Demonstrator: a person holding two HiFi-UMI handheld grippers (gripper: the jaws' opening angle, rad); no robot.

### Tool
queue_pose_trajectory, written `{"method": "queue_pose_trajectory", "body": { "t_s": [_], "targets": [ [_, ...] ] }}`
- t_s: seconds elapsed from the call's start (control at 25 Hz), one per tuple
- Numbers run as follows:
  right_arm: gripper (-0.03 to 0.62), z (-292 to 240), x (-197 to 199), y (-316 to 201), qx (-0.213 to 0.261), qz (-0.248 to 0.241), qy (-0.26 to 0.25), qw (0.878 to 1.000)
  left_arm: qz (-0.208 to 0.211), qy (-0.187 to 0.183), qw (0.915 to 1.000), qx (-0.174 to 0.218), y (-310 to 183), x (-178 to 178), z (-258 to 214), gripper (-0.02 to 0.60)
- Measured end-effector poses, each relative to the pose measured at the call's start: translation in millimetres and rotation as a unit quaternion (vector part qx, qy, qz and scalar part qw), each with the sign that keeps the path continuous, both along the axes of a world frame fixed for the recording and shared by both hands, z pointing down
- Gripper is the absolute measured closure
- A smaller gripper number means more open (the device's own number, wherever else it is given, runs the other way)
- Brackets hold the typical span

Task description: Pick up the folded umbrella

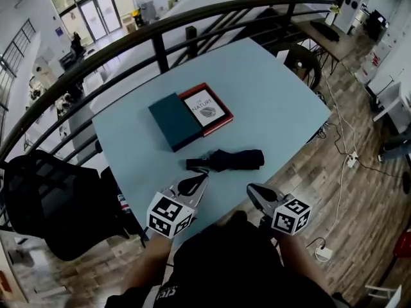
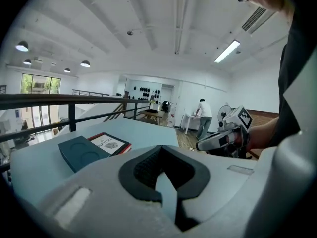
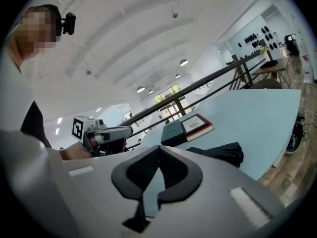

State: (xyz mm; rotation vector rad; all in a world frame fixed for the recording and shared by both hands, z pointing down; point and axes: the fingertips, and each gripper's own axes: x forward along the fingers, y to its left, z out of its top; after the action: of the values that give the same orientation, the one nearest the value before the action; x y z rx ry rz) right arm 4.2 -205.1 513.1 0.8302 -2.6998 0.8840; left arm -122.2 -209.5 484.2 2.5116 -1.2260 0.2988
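The folded black umbrella (image 1: 225, 161) lies on the light blue table (image 1: 276, 95), near its front edge, with its strap end pointing left. In the right gripper view the umbrella (image 3: 220, 153) shows just beyond the jaws, to the right. My left gripper (image 1: 200, 178) hovers over the table's front edge, just short of the umbrella's left end, jaws shut and empty. My right gripper (image 1: 252, 188) hangs beside it, short of the umbrella's right half, also shut and empty. The left gripper view hides the umbrella behind its own jaws (image 2: 158, 155).
A dark teal box (image 1: 174, 120) and a red-edged book (image 1: 207, 110) lie side by side behind the umbrella. A black railing (image 1: 160, 37) runs round the table's far side. A black chair (image 1: 45, 201) stands at the left. Cables and a power strip (image 1: 352, 159) lie on the wooden floor at the right.
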Motion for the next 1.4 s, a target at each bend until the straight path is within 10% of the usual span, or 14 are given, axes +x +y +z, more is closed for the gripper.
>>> {"method": "queue_pose_trajectory", "body": {
  "t_s": [0.48,0.84,1.12,1.4],
  "targets": [
    [0.592,27.3,27.8,-68.9,-0.043,-0.002,-0.014,0.999,0.016,-0.058,0.9970,-0.049,-67.6,39.1,38.7,0.574],
    [0.592,52.4,50.6,-73.9,-0.076,0.009,-0.013,0.997,0.118,-0.172,0.9721,-0.107,-98.3,70.7,114.3,0.461],
    [0.592,65.9,78.9,-73.9,-0.093,0.043,-0.013,0.995,0.189,-0.256,0.9391,-0.130,-112.2,91.4,160.3,0.381],
    [0.592,75.2,99.0,-71.1,-0.103,0.075,-0.014,0.992,0.265,-0.361,0.8827,-0.142,-118.2,99.7,214.0,0.307]
  ]
}}
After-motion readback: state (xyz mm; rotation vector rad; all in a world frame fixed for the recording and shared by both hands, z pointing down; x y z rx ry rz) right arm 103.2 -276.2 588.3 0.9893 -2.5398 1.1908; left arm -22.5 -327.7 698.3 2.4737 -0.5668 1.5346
